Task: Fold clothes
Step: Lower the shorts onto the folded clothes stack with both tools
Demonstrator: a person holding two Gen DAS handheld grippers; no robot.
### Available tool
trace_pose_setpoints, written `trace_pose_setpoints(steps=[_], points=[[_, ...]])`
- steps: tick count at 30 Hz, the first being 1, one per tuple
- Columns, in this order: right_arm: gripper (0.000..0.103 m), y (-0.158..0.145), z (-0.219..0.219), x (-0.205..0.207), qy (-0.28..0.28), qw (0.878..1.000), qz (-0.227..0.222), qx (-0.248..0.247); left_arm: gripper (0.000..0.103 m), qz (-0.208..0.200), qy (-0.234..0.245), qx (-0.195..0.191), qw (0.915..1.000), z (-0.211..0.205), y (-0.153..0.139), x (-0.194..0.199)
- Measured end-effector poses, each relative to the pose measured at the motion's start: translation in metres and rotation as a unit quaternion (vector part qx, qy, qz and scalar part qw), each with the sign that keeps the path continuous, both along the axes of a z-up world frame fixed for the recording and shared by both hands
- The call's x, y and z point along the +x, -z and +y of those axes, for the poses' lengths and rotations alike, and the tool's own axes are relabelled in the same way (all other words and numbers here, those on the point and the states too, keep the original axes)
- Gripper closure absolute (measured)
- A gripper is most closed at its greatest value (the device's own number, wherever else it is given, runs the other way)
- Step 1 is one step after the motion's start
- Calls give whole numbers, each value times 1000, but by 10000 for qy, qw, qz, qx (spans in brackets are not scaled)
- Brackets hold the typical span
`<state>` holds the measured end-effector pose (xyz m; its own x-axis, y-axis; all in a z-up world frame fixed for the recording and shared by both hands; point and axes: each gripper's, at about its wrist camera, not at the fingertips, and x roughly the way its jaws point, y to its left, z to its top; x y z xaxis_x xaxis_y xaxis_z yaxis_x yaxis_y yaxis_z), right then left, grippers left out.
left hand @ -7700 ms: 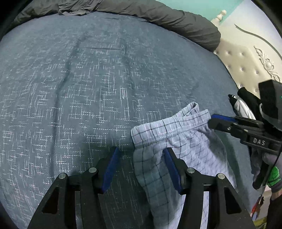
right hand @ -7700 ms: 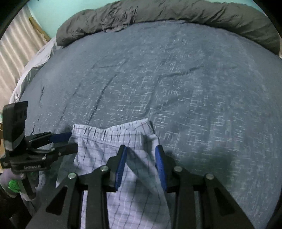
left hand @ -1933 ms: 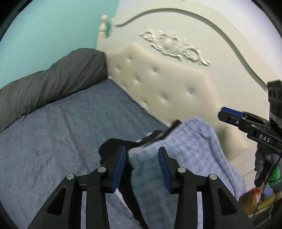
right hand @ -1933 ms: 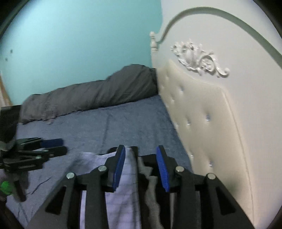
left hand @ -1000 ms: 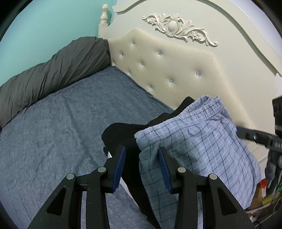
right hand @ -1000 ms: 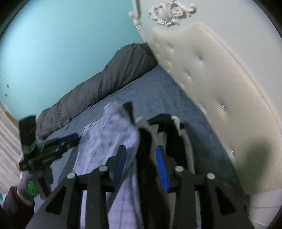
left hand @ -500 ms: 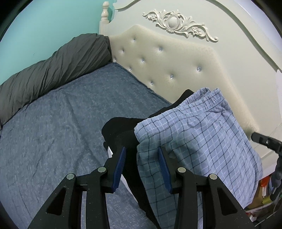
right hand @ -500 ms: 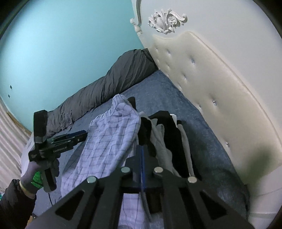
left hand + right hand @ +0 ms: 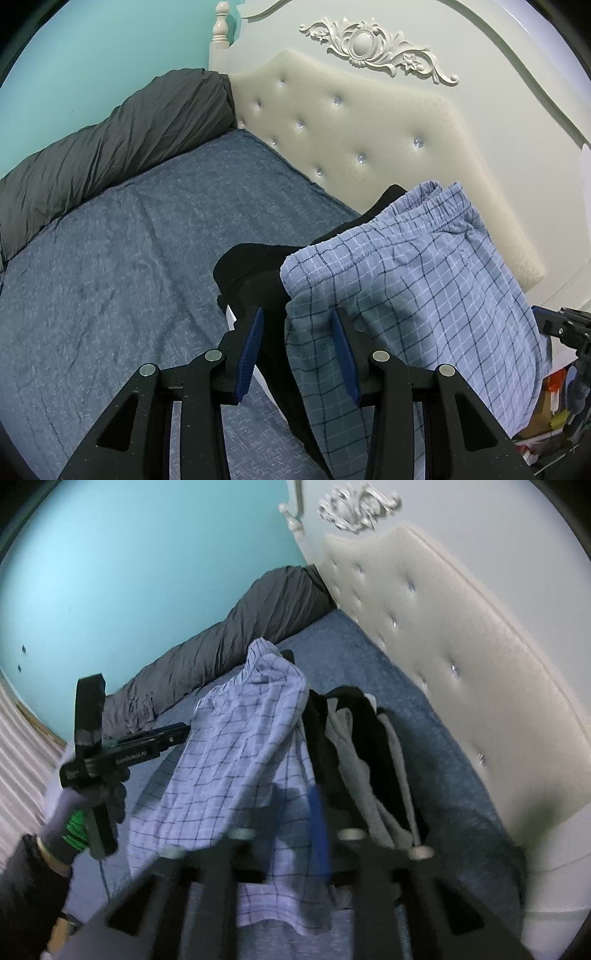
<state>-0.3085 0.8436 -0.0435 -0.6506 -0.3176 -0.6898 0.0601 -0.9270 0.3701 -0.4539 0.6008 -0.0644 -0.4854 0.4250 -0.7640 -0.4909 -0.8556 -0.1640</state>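
Folded light-blue checked shorts (image 9: pixel 417 280) lie on top of a pile of black and grey clothes (image 9: pixel 255 273) at the head of the bed, by the headboard. My left gripper (image 9: pixel 297 332) is open, its blue pads on either side of the shorts' near edge without pinching it. In the right wrist view the shorts (image 9: pixel 236 753) lie beside the black and grey clothes (image 9: pixel 354 738). My right gripper (image 9: pixel 319 834) is blurred and its blue pads appear pressed together just behind the pile, with nothing seen between them. The left gripper (image 9: pixel 173 734) shows at the left, held in a gloved hand.
The blue patterned bedsheet (image 9: pixel 122 258) spreads to the left. A rolled dark grey duvet (image 9: pixel 110 147) lies along the teal wall. The cream tufted headboard (image 9: pixel 369 129) stands right behind the pile. Clutter (image 9: pixel 550 406) lies on the floor beyond the bed edge.
Both grippers carried the shorts from the middle of the bed onto the pile by the headboard. The right gripper let go, pulled back and shut. The left gripper stays open at the shorts' edge.
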Motion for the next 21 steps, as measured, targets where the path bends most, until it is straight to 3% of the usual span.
trace_pose_setpoints(steps=[8,16,21], points=[[101,-8,19,17,652,9976,176,142,61,-23,-50,-126,9999,3,5,-4],[101,15,30,16,843,9960,-209,-216,59,-80,-40,-216,9997,5,9,-6],[101,20,35,17,1003,9943,-356,-108,59,-12,-116,-302,9995,2,9,-5]])
